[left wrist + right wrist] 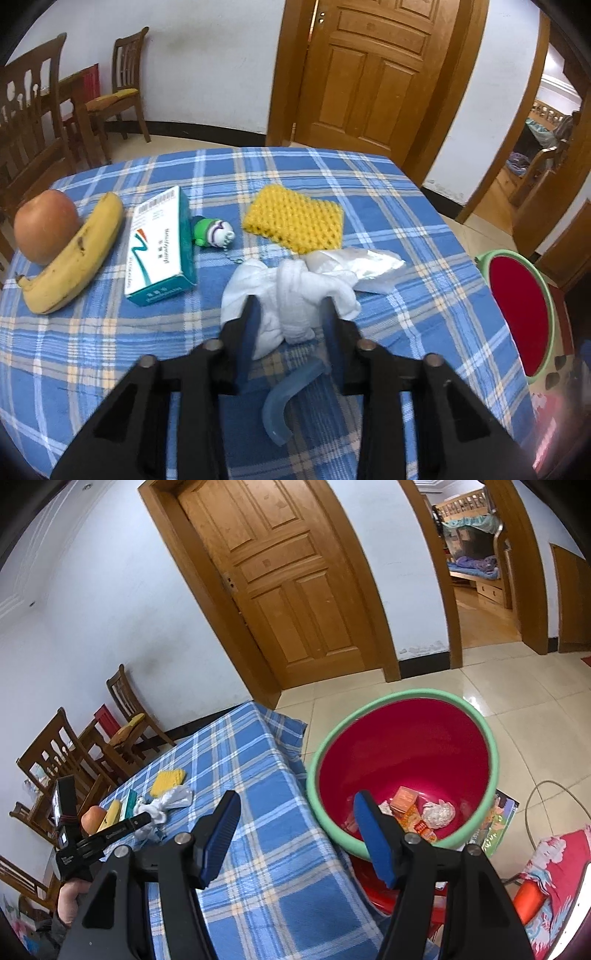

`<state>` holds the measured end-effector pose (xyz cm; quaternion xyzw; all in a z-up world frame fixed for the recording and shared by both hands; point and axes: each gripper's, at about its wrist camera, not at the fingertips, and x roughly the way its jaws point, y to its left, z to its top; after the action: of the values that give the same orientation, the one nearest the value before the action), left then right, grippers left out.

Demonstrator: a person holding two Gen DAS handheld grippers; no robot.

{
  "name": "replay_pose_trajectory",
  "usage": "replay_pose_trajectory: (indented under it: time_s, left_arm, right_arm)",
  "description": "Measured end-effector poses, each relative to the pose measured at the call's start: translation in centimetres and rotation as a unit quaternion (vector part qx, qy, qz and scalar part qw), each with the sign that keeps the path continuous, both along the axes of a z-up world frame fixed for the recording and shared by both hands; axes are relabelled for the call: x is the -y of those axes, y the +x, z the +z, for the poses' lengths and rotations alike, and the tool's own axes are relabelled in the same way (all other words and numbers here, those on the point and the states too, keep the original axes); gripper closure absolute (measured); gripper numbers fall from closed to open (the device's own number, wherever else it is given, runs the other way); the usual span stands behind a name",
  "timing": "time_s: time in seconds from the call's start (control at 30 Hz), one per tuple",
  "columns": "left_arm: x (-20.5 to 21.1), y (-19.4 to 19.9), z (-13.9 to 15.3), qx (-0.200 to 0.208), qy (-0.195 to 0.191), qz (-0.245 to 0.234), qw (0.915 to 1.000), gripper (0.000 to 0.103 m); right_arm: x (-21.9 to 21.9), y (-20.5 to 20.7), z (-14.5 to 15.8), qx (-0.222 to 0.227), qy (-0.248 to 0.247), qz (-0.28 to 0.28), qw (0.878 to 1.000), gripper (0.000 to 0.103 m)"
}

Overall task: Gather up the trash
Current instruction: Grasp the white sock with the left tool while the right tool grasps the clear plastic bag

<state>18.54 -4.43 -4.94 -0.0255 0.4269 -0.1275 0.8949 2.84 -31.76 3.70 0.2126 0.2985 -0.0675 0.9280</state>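
We judge the pickup under way: our left gripper [291,314] clenches the crumpled white tissue [295,291] mid-table, our right gripper [295,834] gapes empty, and next comes carrying it to the bin [402,701] beyond the table's right edge

this is looking like a home, a dining room: a blue checked cloth [369,221] is covering the surface, wooden dining chairs [125,85] with a seat cushion are standing against a white plastered wall, and a panelled wooden door [373,70] in a matching frame is closing off one side. an open doorway [476,572] is showing a bedroom with a wooden bunk bed [469,528] and bedding. glossy cream floor tiles [517,686] are reflecting the light, and an apple [46,225] and a banana [77,254] are lying on the cloth
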Motion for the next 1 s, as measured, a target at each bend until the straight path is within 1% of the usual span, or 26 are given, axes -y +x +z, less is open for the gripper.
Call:
replay_pose_trajectory:
  time_s: [0.13, 0.23, 0.4, 0.57, 0.7, 0.87, 1.0]
  left_arm:
    - [-0.2, -0.1, 0.0, 0.003, -0.009, -0.007, 0.9999, 0.09]
    - [-0.4, -0.3, 0.2, 0.007, -0.011, -0.008, 0.9999, 0.093]
    - [-1.3, -1.1, 1.2, 0.022, -0.027, -0.006, 0.9994, 0.094]
    - [-2.4, -1.7, 3.0, 0.058, -0.017, 0.012, 0.9981, 0.094]
    - [-3.8, -2.0, 3.8, 0.08, -0.016, 0.036, 0.996, 0.094]
    - [-6.0, -2.0, 3.9, 0.101, -0.014, 0.076, 0.9919, 0.094]
    - [-7.1, -1.7, 3.1, 0.1, -0.013, 0.092, 0.9906, 0.094]
  right_arm:
    - [-1.2, 0.9, 0.4, 0.001, -0.008, 0.016, 1.0, 0.036]
    - [-2.3, 1.7, 0.7, 0.002, -0.014, 0.029, 0.999, 0.036]
    - [-4.3, 3.1, 1.1, -0.001, -0.023, 0.056, 0.998, 0.036]
    - [-6.7, 4.7, 1.4, -0.005, -0.025, 0.08, 0.996, 0.036]
    - [-8.9, 6.4, 1.2, -0.01, -0.033, 0.103, 0.994, 0.036]
    - [-11.8, 8.7, 0.6, -0.023, -0.04, 0.128, 0.991, 0.036]
    - [-13.7, 10.6, -0.2, -0.038, -0.042, 0.145, 0.988, 0.035]
